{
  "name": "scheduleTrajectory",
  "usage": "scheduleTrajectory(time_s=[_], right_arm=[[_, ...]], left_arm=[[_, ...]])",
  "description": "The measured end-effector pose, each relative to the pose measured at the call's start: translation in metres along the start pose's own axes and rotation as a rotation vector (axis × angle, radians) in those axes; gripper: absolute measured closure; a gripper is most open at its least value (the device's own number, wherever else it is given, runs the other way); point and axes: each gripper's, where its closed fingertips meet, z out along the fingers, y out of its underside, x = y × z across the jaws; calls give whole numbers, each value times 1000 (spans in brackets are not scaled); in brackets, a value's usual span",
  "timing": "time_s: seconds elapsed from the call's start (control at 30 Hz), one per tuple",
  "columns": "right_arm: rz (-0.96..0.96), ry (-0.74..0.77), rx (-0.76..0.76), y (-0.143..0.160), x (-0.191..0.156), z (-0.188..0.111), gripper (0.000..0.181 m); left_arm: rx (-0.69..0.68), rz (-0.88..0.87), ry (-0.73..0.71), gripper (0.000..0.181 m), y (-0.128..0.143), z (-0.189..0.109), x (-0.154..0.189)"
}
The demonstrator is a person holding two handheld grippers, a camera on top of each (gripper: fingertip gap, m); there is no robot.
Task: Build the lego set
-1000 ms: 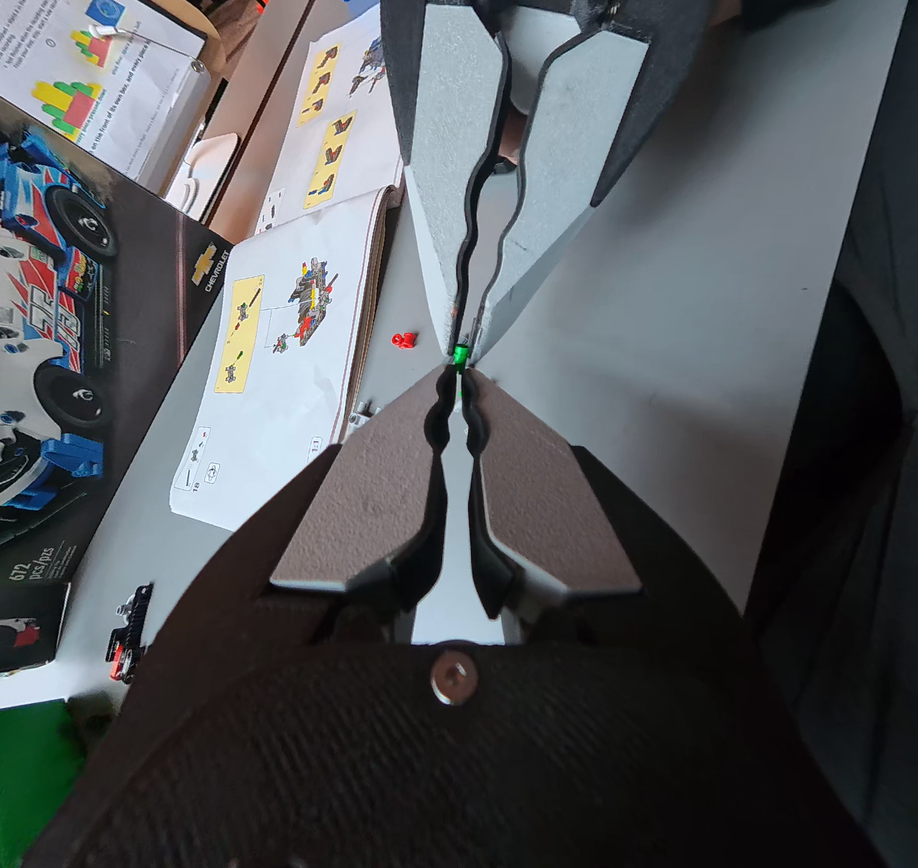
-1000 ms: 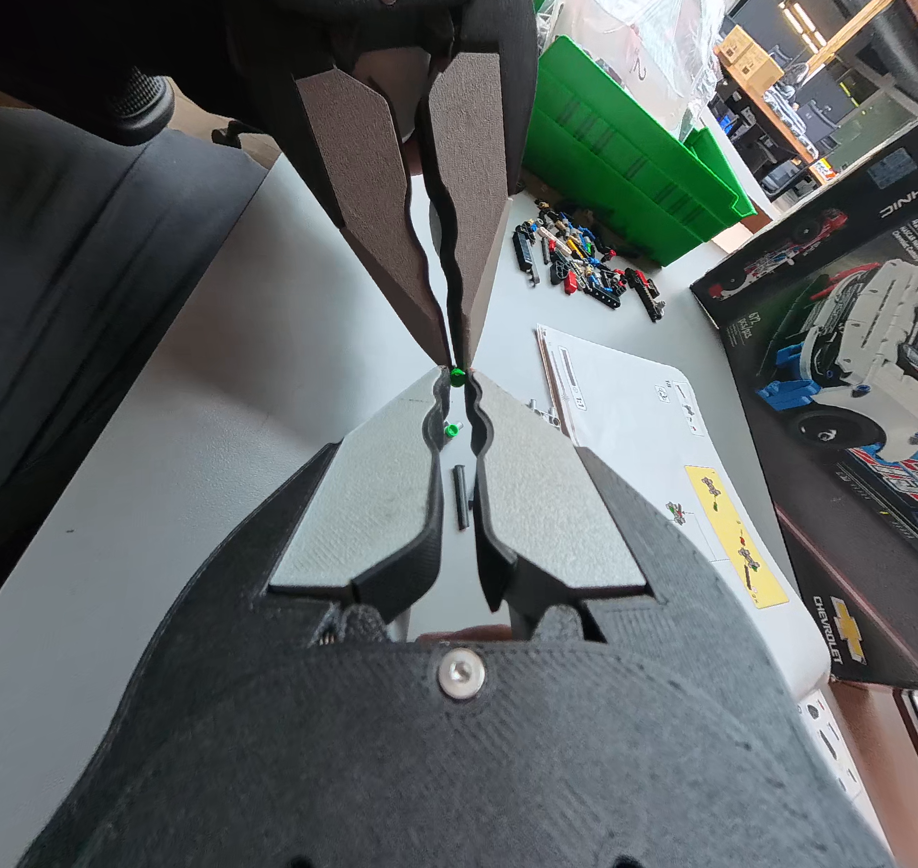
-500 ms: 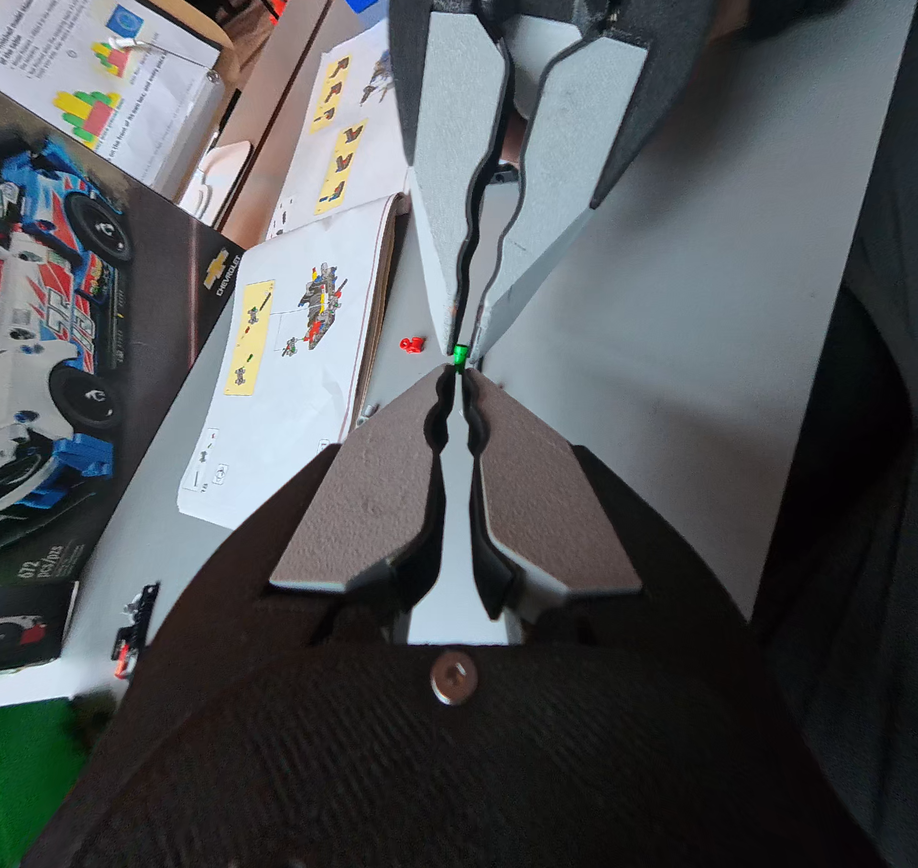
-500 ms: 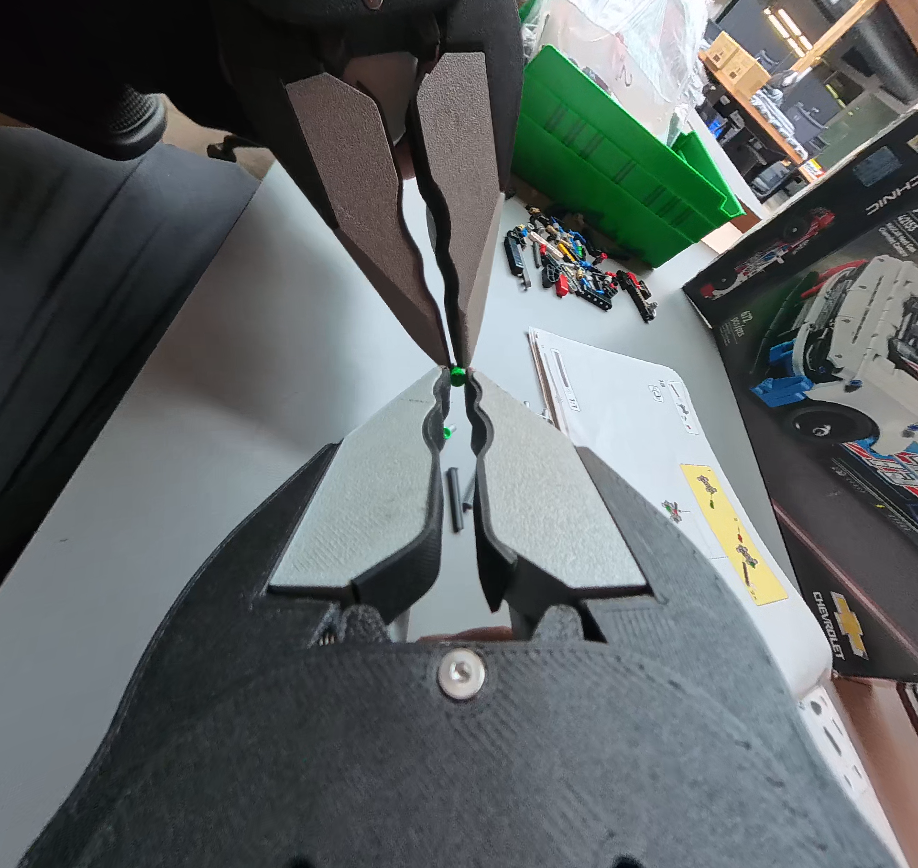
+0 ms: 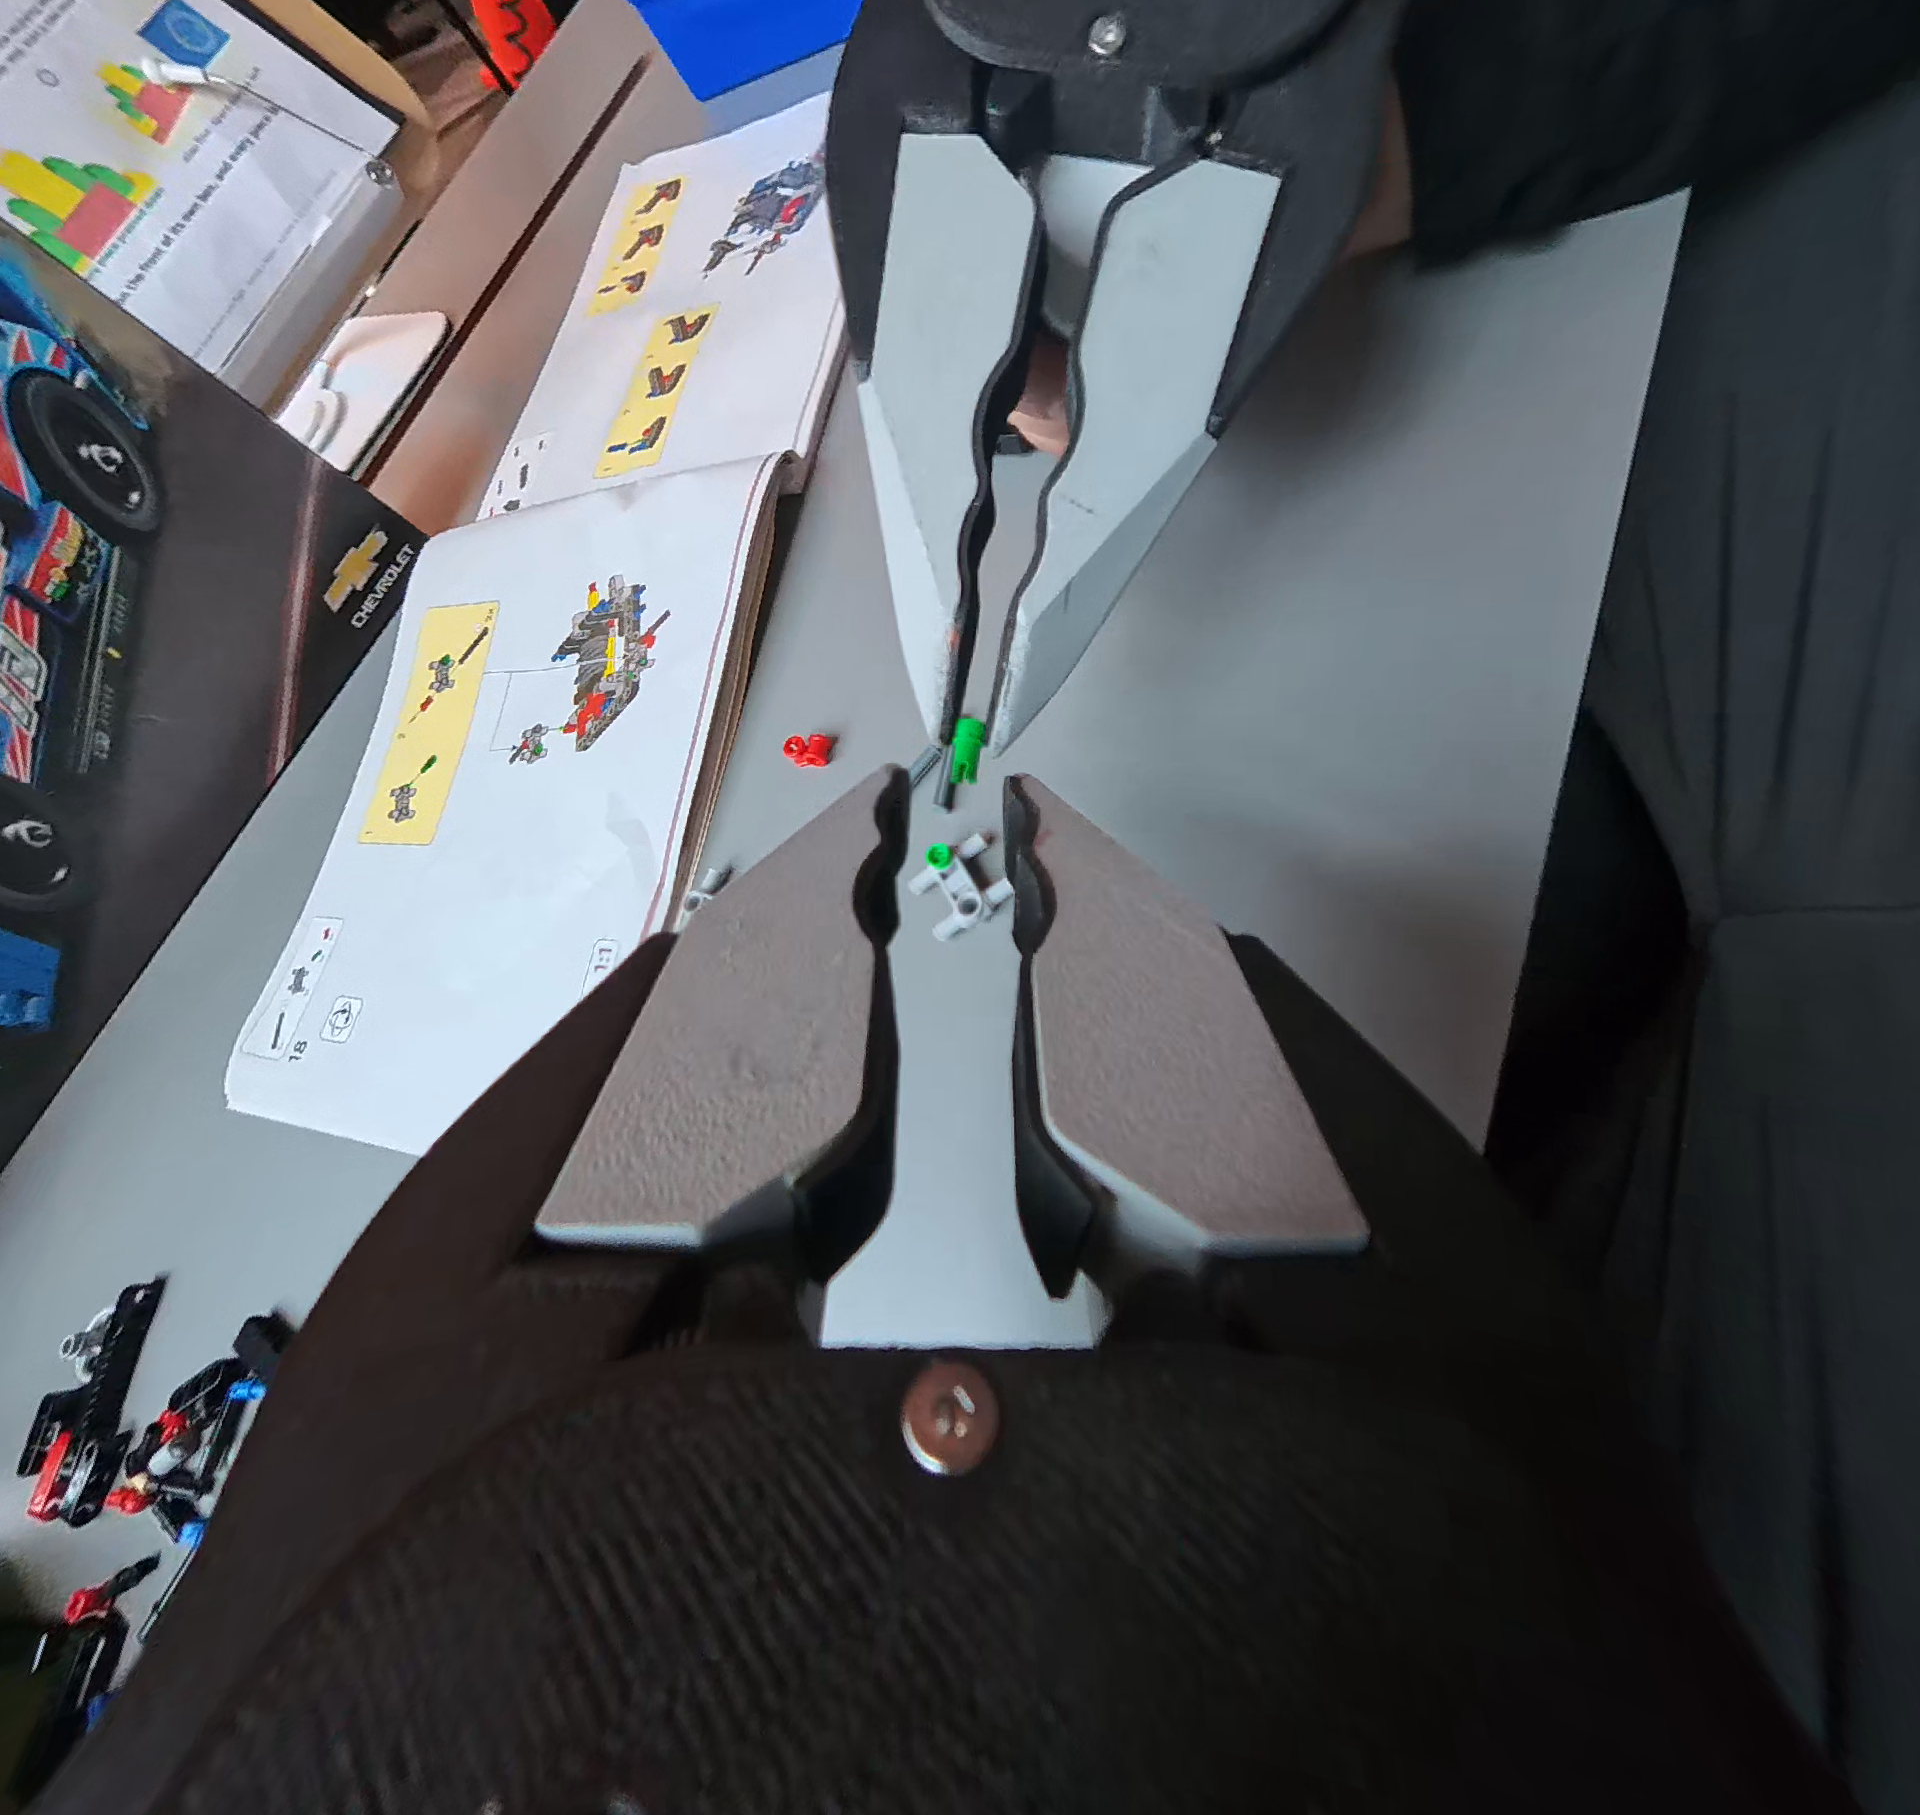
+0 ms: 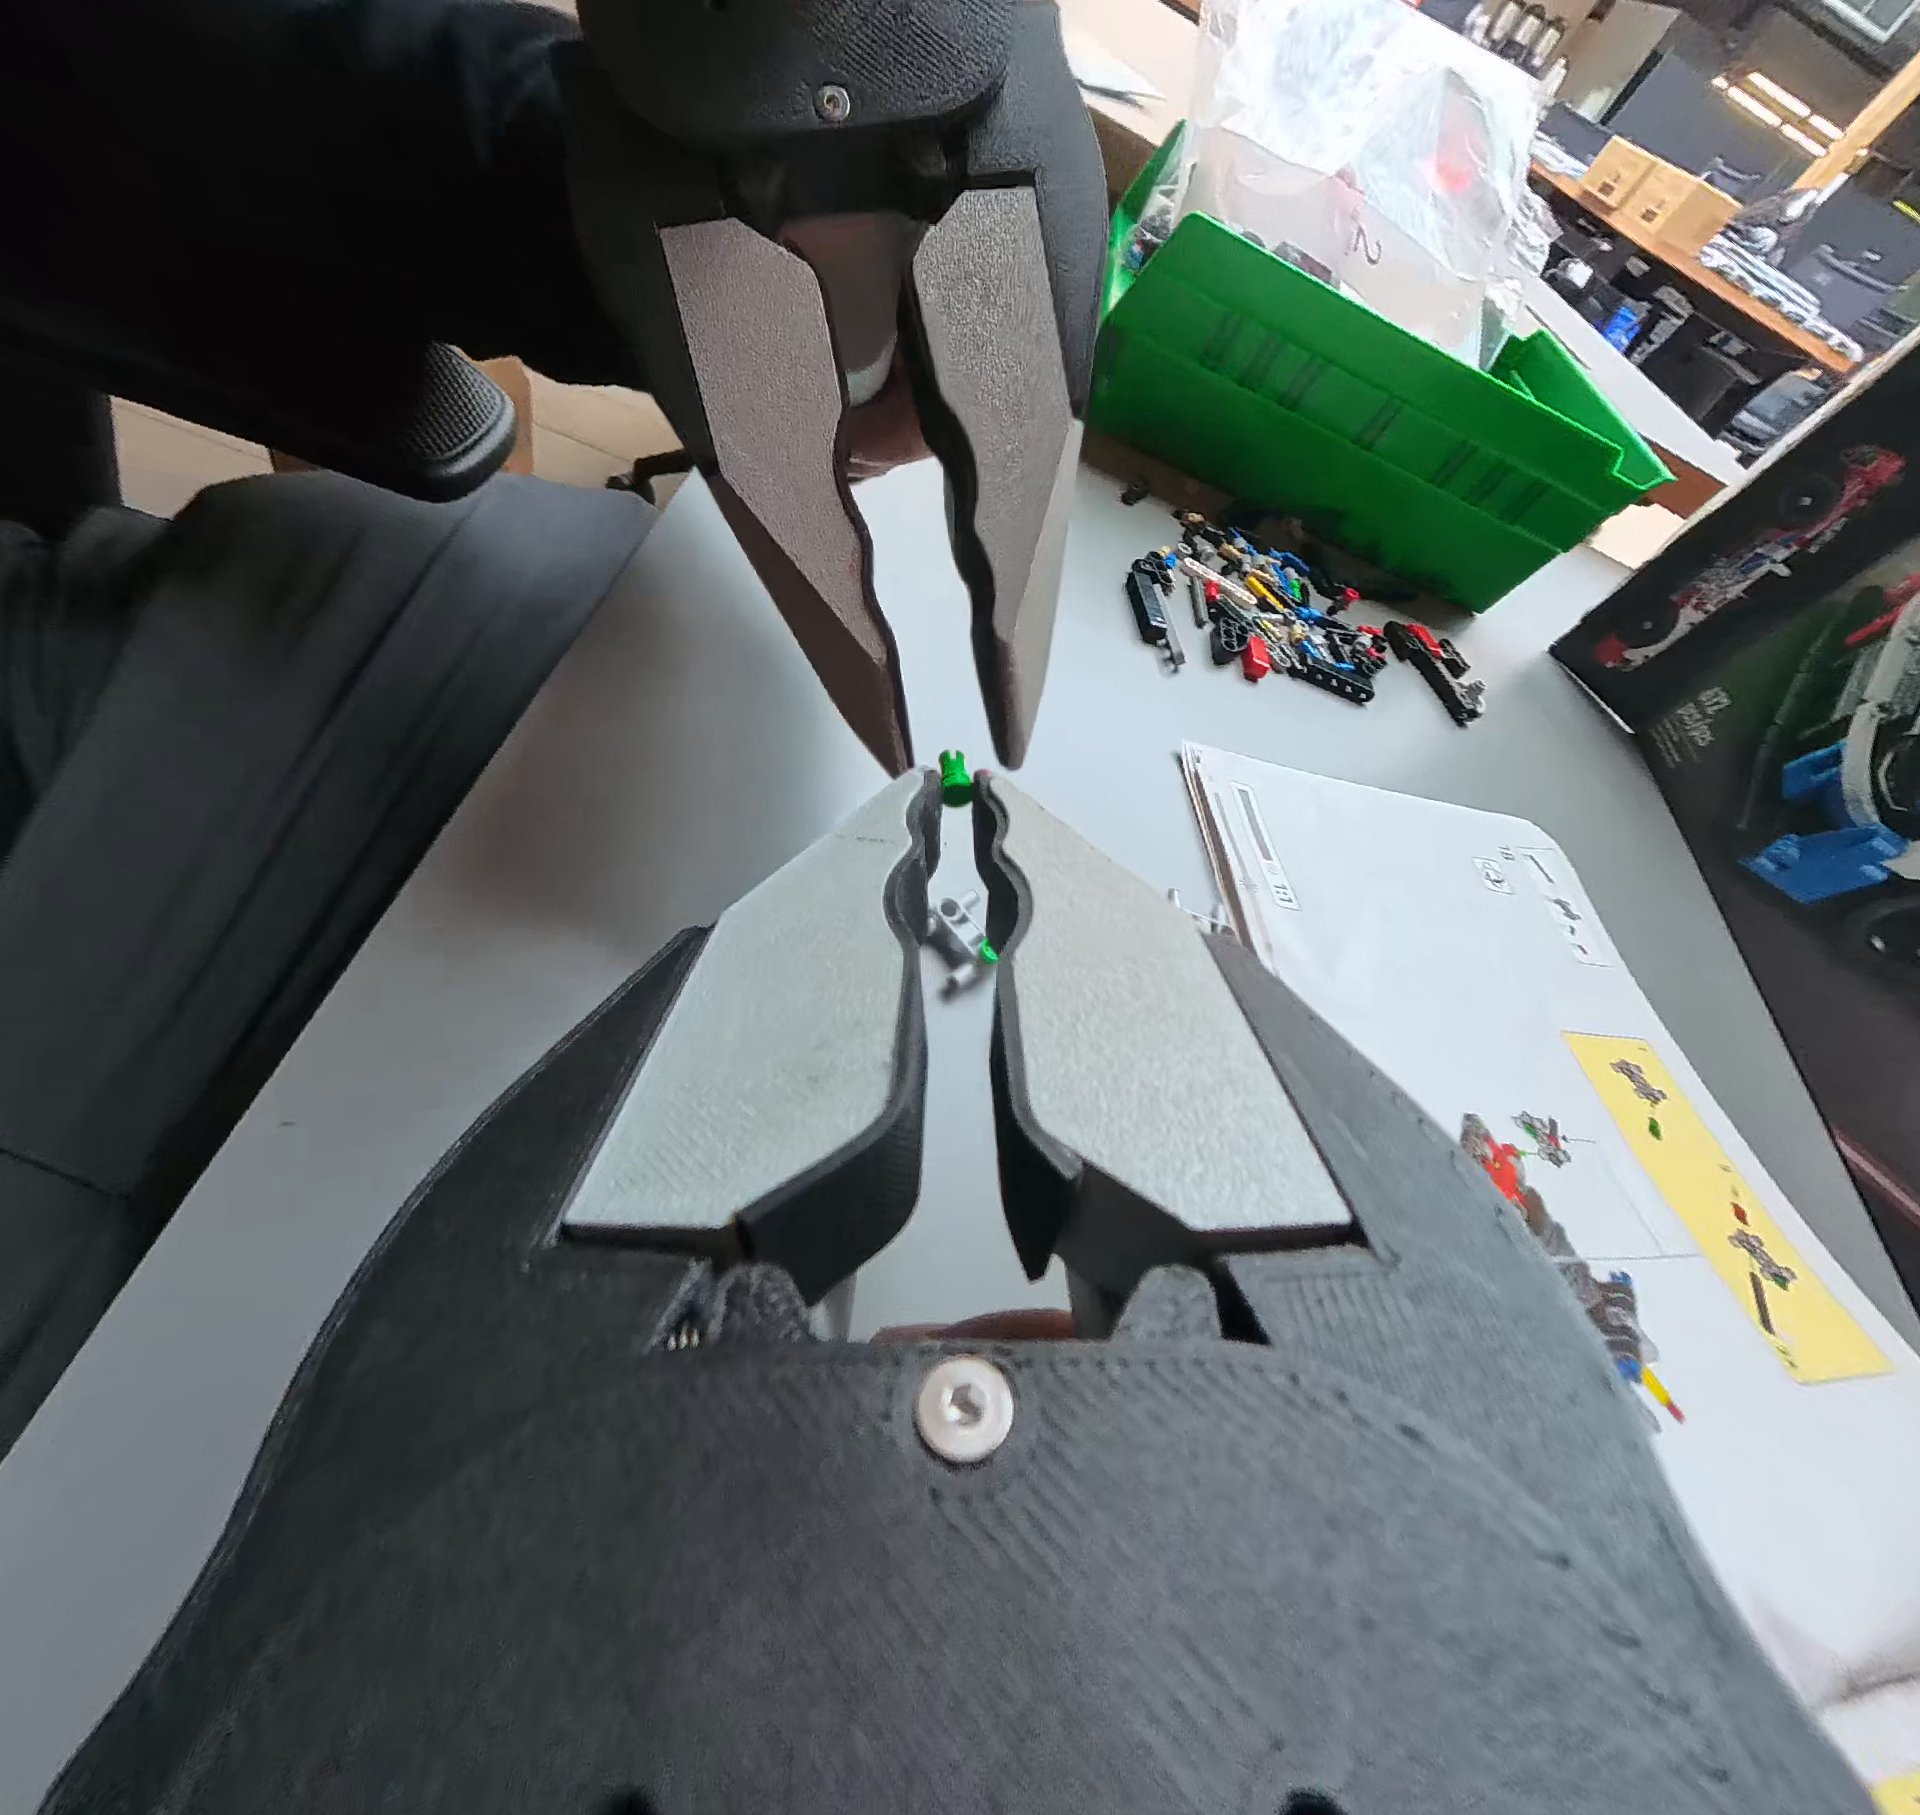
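Jaws of the left gripper point(image 5: 953, 789) stand apart with nothing between them, while the jaws of the right gripper point(image 6: 958, 791) are clamped on a small green pin point(image 6: 953, 776) that pokes out past their tips. The two grippers face each other tip to tip above the grey surface point(image 5: 1299, 726), and the green pin sits just short of the left gripper's open tips.

Directly below the left jaws, on the surface, lies a light grey connector piece point(image 5: 963, 887) with a second green pin point(image 5: 938, 854) stuck in it, and just beyond it a short dark axle point(image 5: 940, 778). A little to the left of the jaws sits a small red piece point(image 5: 808, 749).

Further left lies the open instruction booklet point(image 5: 499, 799), and beyond that the dark set box point(image 5: 156, 622) with a car printed on it. Near the left gripper's body, a loose pile of parts point(image 5: 135, 1433) is scattered. Behind the pile, seen from the right wrist view, stands a green bin point(image 6: 1351, 404).
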Motion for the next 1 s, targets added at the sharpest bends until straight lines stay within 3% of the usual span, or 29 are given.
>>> scheduleTrajectory(time_s=[0.07,0.2,0.47,0.73,1.0], right_arm=[[1,-7,10,-1,-1,0,179],[38,-3,8,0,2,0,178],[341,-69,41,-2,11,-2,170],[562,-186,145,-15,10,-4,170],[644,-163,162,-13,18,-3,178]], left_arm=[[-9,28,-6,178,0,2,2],[-25,52,-53,179,2,4,0],[6,183,-262,179,-12,-1,-14],[20,207,-314,179,-14,-4,-19],[-10,236,-352,179,-11,-2,-22]])
